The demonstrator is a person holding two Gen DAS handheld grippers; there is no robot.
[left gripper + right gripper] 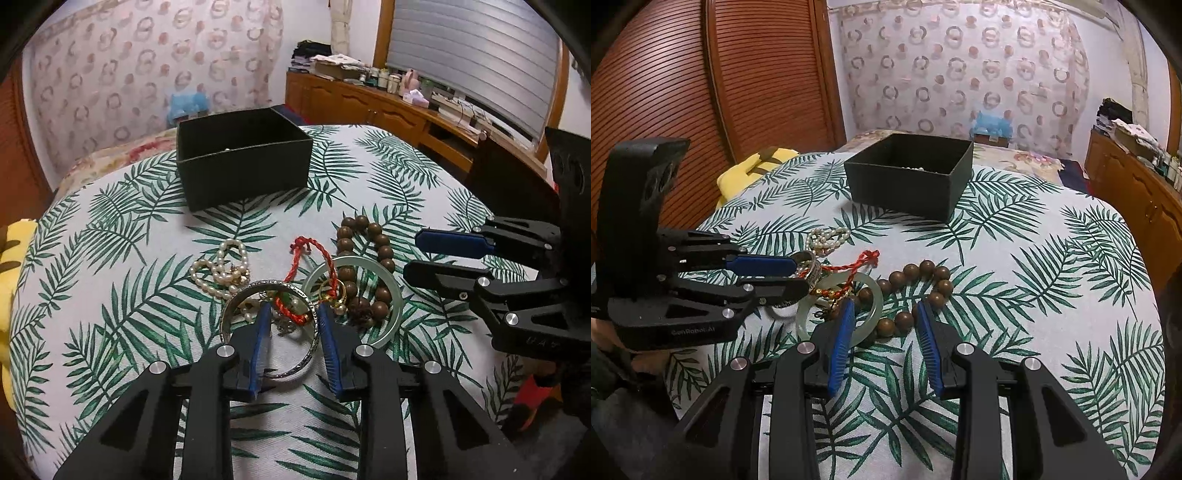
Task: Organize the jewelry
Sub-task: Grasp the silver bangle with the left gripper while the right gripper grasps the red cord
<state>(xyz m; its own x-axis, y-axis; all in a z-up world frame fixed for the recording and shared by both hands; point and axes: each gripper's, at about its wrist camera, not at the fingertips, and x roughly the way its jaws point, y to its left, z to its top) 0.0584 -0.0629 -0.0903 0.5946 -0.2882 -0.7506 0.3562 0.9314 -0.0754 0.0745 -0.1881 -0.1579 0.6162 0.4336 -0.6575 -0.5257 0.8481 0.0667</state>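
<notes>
Barely begun, by my read: the black box (pixel 910 173) at 12 o'clock on the leaf-print bed (pixel 1052 288) shows only a few pearls inside. Left to sort: pearl strand (pixel 221 271), silver bangle (pixel 271 328), red cord (pixel 312 258), jade bangle (pixel 369 291), wooden bead bracelet (pixel 912 291), all tangled and overlapping. Left gripper (pixel 293 345) fingers released, straddling the silver bangle; right gripper (pixel 886 341) fingers released over the beads. The tangle is the obstacle.

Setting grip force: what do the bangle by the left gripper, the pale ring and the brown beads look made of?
Bangle: likely metal, shiny silver with an engraved rim. Pale ring: translucent green, smooth, jade or glass. Beads: matte brown, probably wood.
</notes>
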